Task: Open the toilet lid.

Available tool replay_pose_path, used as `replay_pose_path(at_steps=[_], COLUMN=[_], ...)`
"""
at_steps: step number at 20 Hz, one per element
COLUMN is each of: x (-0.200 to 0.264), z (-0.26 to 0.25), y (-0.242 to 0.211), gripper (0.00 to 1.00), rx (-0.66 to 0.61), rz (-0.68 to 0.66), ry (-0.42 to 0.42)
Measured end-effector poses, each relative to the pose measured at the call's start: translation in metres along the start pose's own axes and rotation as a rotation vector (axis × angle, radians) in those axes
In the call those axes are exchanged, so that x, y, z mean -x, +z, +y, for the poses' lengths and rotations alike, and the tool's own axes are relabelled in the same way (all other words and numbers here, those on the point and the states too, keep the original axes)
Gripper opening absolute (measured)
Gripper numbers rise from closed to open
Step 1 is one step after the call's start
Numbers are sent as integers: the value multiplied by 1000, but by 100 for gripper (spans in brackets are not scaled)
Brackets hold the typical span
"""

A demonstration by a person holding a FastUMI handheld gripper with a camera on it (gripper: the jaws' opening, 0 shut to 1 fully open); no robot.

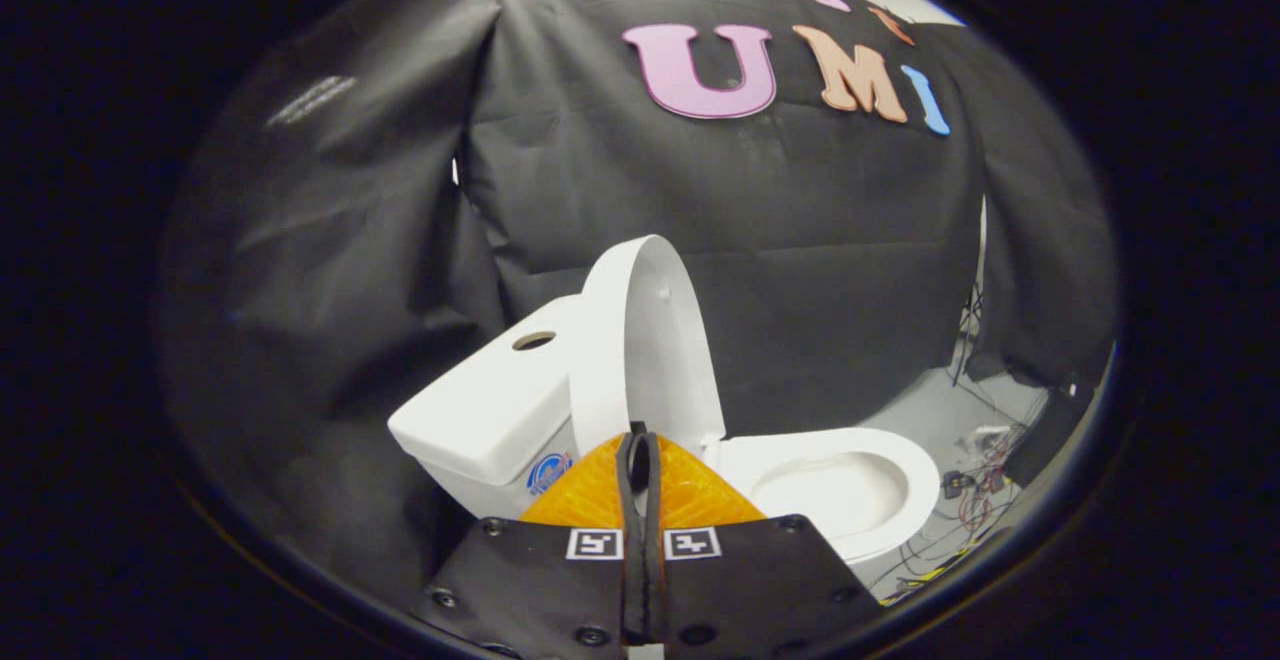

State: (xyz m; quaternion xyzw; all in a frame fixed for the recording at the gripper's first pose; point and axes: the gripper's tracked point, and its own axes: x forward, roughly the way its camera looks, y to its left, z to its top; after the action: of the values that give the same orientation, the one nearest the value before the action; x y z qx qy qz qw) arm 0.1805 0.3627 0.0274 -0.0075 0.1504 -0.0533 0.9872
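Black cloth: the booth wall (780, 240) hangs in creased folds behind everything; a narrow slit of light shows where two panels meet above the tank.
Toilet: white ceramic, standing on a pale grey floor (940, 415), turned so the bowl points away to one side of the fingers.
Toilet lid (645, 340): raised, standing close to upright against the tank, its inner face turned toward the bowl; its lower end is hidden behind the fingers.
Tank (495, 410): white, lying beyond the fingers on the side away from the bowl, with a round hole in its top and a small blue sticker on its side, too small to make out.
Seat and bowl (835, 485): open to view, the ring lying flat; the near edge is cut off by the gripper's body.
Gripper (640, 450): fingers pressed together with hardly a gap, nothing between them, tips just short of the lid's base; whether they touch it I cannot tell.
Cables (975, 500): a tangle on the floor beyond the bowl, blurred, with some dark gear beside it that I cannot identify.
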Motion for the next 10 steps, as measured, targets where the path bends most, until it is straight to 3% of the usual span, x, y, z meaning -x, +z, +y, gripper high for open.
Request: replay_pose_path(at_steps=[9, 10], x=[-7, -6], z=[27, 29], y=[7, 6], gripper=[1, 5], rx=[179, 185], rz=[-10, -17], ry=[-63, -63])
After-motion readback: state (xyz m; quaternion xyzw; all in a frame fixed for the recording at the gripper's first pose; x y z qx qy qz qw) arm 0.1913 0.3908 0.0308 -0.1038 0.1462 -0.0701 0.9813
